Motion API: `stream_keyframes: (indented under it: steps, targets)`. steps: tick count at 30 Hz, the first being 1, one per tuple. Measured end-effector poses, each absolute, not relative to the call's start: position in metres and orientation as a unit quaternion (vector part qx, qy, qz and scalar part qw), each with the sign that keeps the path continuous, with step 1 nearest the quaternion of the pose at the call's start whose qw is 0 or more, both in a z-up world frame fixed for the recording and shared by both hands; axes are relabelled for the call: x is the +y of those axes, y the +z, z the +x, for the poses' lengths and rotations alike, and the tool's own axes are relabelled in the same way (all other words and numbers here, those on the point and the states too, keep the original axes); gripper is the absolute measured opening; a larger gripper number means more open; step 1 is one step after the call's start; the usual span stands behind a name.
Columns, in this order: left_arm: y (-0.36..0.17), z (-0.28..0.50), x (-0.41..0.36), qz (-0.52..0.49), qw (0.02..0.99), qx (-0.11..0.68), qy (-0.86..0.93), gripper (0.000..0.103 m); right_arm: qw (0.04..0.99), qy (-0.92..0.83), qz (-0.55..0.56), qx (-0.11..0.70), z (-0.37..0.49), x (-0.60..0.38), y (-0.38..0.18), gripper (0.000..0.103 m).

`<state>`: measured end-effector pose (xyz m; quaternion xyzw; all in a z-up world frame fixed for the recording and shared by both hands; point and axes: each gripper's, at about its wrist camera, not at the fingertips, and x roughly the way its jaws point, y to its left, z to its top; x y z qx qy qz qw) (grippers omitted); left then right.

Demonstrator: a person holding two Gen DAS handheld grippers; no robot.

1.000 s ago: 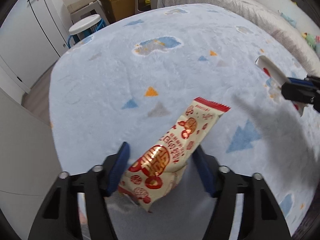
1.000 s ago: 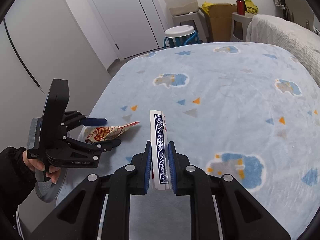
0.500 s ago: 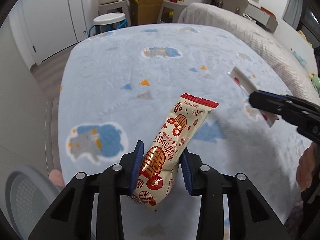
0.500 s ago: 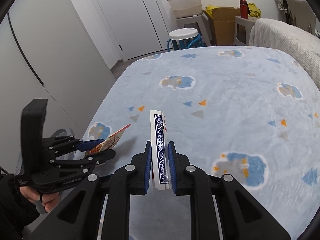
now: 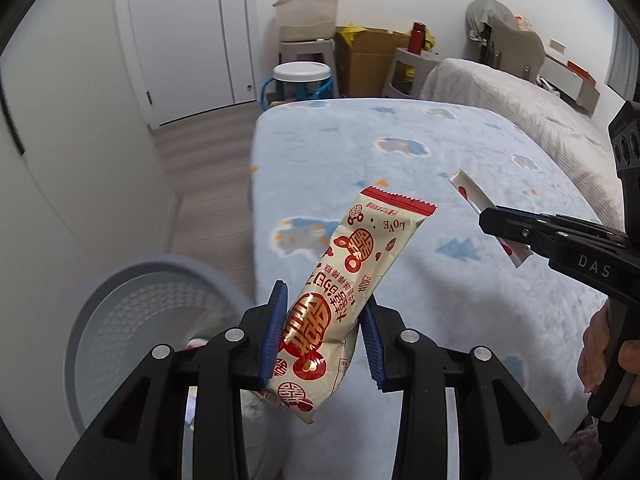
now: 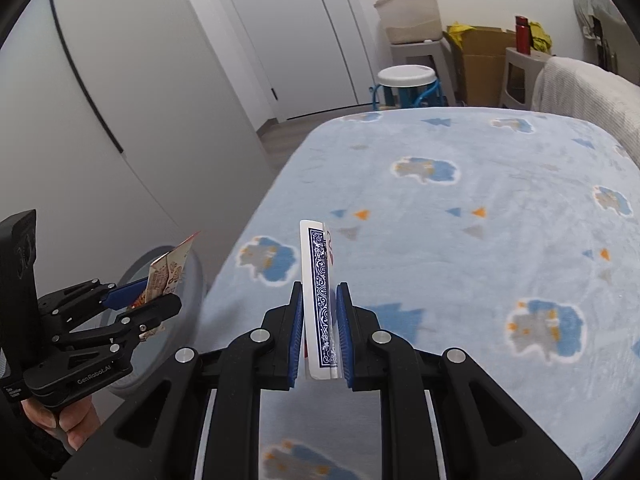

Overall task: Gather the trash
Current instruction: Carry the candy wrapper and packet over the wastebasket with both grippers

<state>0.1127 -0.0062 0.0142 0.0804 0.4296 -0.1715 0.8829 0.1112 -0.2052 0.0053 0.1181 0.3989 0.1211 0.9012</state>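
My left gripper (image 5: pixel 322 332) is shut on a cream and red snack wrapper (image 5: pixel 348 280), held up in the air by the bed's left edge. A grey round bin (image 5: pixel 120 328) stands on the floor just left of it, below the wrapper. My right gripper (image 6: pixel 320 332) is shut on a playing card (image 6: pixel 318 288) with a blue patterned back, held edge-on above the blue blanket (image 6: pixel 460 240). In the right wrist view the left gripper (image 6: pixel 136 300) with the wrapper (image 6: pixel 168 272) hangs over the bin (image 6: pixel 188 300). The right gripper (image 5: pixel 516 228) and its card (image 5: pixel 472 196) show at the left view's right side.
A white wardrobe wall (image 6: pixel 120 100) runs along the narrow floor strip beside the bed. At the far end stand a white stool (image 5: pixel 300 76), a cardboard box (image 5: pixel 368 60), a storage tub (image 5: pixel 306 16) and a door (image 5: pixel 188 28). A hand (image 5: pixel 608 356) grips the right tool.
The left gripper closed on the wrapper, lifted it off the blanket and carried it left to the bin. The right gripper with the card drifted left, following it.
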Motion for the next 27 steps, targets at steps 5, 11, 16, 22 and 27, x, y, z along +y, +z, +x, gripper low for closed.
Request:
stream_keyframes:
  steps: [5, 11, 16, 22, 27]
  targets:
    - [0.019, 0.101, 0.030, 0.070, 0.891, 0.426, -0.139, 0.035, 0.899, 0.143, 0.107, 0.400, 0.109, -0.166, 0.007, 0.017]
    - [0.024, 0.089, 0.070, 0.061, 0.907, 0.410, -0.078, 0.035, 0.891, 0.166, 0.103, 0.409, 0.108, -0.128, 0.001, 0.017]
    - [0.024, 0.083, 0.103, 0.036, 0.913, 0.405, -0.039, 0.035, 0.886, 0.185, 0.095, 0.414, 0.110, -0.099, -0.001, 0.017]
    - [0.016, 0.078, 0.129, 0.017, 0.913, 0.407, -0.010, 0.035, 0.879, 0.209, 0.080, 0.421, 0.111, -0.064, -0.007, 0.017]
    - [0.007, 0.077, 0.150, -0.003, 0.912, 0.410, 0.021, 0.035, 0.873, 0.227, 0.066, 0.426, 0.113, -0.043, -0.010, 0.017]
